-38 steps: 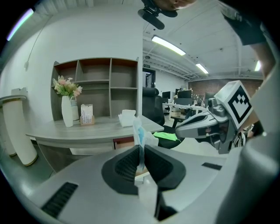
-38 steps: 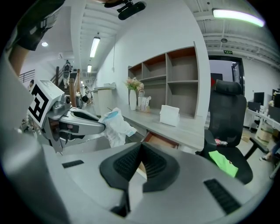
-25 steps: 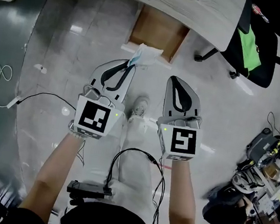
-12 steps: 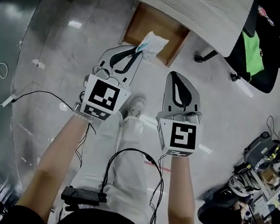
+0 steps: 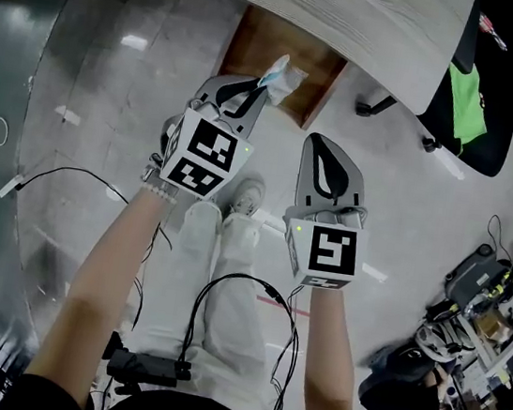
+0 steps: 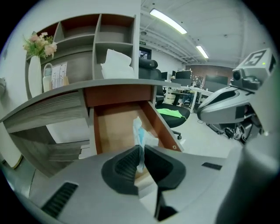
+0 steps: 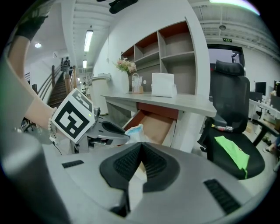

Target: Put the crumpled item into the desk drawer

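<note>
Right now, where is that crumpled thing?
The crumpled item is upper centre in the head view, pinched by the fingers of the left gripper, over the open desk drawer.

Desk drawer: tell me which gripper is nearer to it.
Left. The left gripper holds the crumpled item right at the open drawer's front, over its inside. The right gripper, shut and empty, hangs back short of the drawer's front corner.
</note>
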Motion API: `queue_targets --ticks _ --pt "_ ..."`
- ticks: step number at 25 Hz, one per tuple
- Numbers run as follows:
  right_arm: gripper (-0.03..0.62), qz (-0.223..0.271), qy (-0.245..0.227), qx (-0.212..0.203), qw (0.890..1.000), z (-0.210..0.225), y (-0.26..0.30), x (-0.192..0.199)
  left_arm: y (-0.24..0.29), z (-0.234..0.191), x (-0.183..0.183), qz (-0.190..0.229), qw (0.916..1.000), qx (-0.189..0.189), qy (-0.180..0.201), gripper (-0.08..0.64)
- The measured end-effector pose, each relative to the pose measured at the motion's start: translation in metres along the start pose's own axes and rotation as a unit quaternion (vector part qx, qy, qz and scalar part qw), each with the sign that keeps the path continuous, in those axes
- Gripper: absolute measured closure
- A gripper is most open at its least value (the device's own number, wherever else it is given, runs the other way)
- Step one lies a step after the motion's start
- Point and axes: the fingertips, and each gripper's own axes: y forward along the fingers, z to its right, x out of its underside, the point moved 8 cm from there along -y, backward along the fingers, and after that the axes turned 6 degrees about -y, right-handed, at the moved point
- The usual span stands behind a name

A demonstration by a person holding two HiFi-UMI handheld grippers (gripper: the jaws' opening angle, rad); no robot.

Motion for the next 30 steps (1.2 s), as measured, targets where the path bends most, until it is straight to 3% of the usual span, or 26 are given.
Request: queue_targets --ticks 10,23,30 --pt "0.588 -0.003 0.004 0.002 1.000 -0.004 0.004 0.003 0.014 0.001 0.006 -0.048 0.9984 -0.002 0.031 0.500" --pt "0.588 -0.006 0.005 0.007 1.000 -0.009 0.002 0.007 0.005 -0.001 0.005 -0.025 0.9994 -0.010 0.019 0.348" --pt "0.588 -0.005 0.006 0.010 1.000 -0.014 -0.003 0.005 -0.015 -0.001 0.010 -0.012 0.9997 -0.021 -0.002 0.333"
